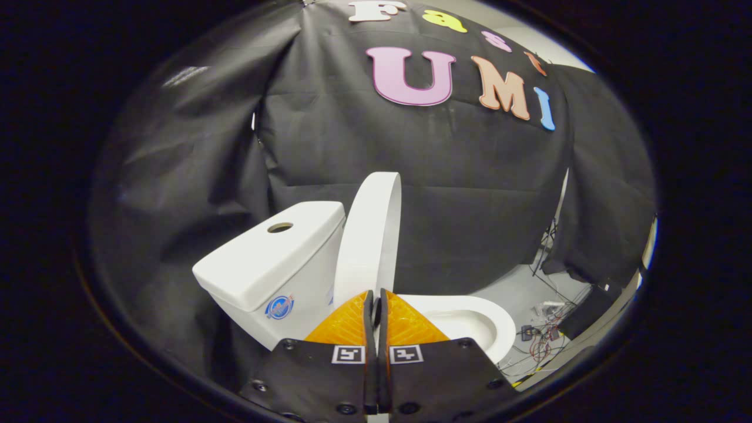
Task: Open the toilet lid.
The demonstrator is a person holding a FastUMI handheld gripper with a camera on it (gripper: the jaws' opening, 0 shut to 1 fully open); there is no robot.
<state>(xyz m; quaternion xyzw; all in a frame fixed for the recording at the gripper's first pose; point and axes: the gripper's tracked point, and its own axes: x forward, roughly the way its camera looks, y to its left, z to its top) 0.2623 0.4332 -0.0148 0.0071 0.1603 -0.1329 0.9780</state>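
Gripper [376, 299] low in front of the toilet, two fingers [405, 323] drawn together with barely a sliver of gap, tips at the lower edge of the raised lid; hard to tell whether anything thin is caught between them, nothing visibly held. Square black-and-white marker tags [406, 354] on the dark plates behind the fingers, one per side.

Just ahead of the fingertips, smooth white oval plastic toilet lid [370, 235], standing upright and open, seen nearly edge-on, leaning back toward the tank. Touching or nearly touching the tank's near face; exact contact unclear.

Beside the lid, white glossy ceramic toilet tank [276, 258], boxy, with a round hole in its flat top cover and a small round blue sticker [279, 307] on its front face.

On the other side of the fingers, white ceramic toilet bowl [482, 320], rim exposed and open, pale interior partly visible.

Beyond the bowl, pale grey floor [517, 291] with a tangle of thin red and black wires [543, 341] and a dark flat box [590, 308] near the foot of the wrinkled black cloth wall [194, 176], draped behind and around the whole toilet.
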